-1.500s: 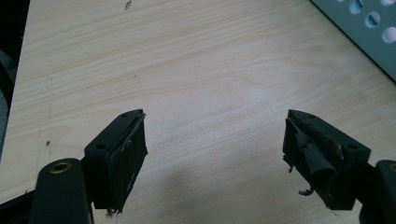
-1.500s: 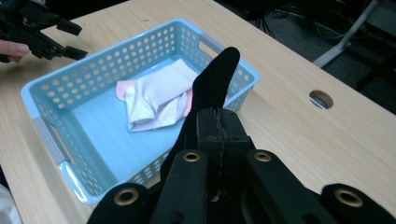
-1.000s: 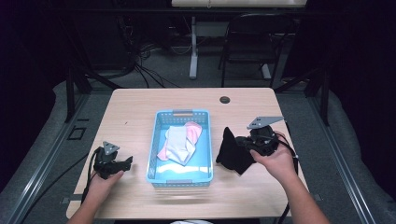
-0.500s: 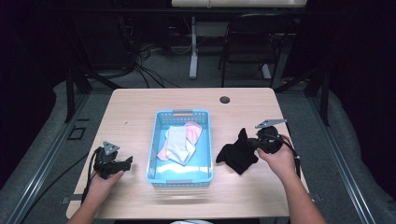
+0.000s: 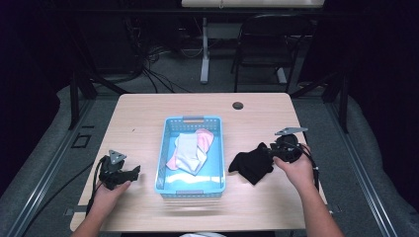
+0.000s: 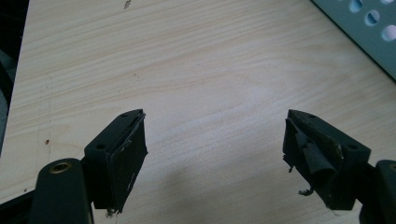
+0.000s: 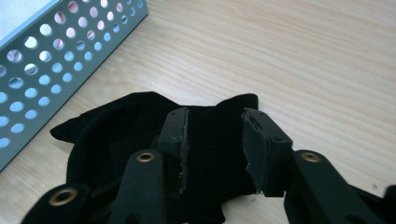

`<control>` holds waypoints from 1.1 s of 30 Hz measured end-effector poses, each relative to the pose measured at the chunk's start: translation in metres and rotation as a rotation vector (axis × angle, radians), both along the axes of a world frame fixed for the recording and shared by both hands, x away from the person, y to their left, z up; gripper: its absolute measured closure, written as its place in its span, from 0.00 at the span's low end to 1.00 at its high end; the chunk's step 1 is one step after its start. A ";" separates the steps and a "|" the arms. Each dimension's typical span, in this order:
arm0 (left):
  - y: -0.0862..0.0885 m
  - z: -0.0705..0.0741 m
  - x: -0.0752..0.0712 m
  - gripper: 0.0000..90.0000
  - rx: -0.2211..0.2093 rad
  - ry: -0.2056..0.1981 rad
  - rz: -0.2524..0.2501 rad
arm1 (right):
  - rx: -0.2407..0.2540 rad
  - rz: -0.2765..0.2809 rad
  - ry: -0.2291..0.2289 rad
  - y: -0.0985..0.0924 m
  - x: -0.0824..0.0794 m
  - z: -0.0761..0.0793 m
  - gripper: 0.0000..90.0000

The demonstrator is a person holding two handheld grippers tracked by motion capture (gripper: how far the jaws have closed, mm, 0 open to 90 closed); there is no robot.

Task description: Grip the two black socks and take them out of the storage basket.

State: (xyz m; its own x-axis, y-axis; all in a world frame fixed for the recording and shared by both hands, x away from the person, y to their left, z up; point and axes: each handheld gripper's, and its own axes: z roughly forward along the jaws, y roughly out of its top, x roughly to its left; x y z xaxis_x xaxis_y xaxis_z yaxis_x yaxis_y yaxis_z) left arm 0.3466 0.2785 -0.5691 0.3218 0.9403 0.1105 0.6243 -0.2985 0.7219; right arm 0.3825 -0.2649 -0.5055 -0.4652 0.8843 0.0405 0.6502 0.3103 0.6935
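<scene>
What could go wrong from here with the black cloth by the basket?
The right gripper has its jaws part-open over the black cloth, so a grasp may catch only a thin fold and slip. The cloth lies close beside the blue basket; dragging it could snag that wall. The left gripper rests open, giving no support.

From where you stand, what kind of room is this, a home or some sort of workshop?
Most likely a lab or recording studio, not a home. A lone wooden table stands amid dark surroundings, loose cables trail over the grey floor behind it, and a folding chair sits by another table's leg.
</scene>
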 end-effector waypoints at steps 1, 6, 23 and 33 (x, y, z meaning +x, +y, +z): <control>0.000 0.000 0.000 0.24 0.001 0.001 0.001 | 0.001 0.001 0.002 -0.001 0.000 0.000 0.65; 0.000 0.000 0.000 0.24 -0.001 0.001 0.001 | 0.008 -0.006 -0.007 -0.001 0.000 0.001 0.64; 0.001 0.000 0.000 0.24 -0.002 0.002 0.001 | 0.001 0.105 -0.062 0.031 -0.022 0.021 0.61; 0.001 0.000 0.000 0.24 0.000 0.001 0.000 | -0.009 0.151 -0.061 0.048 -0.038 0.015 0.61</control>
State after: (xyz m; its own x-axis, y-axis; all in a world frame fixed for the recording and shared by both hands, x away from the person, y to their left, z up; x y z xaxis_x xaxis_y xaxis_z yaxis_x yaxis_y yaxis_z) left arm 0.3463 0.2791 -0.5687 0.3215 0.9405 0.1099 0.6253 -0.2980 0.7213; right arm 0.3443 -0.2165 -0.4905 -0.5945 0.8041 0.0007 0.5523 0.4078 0.7271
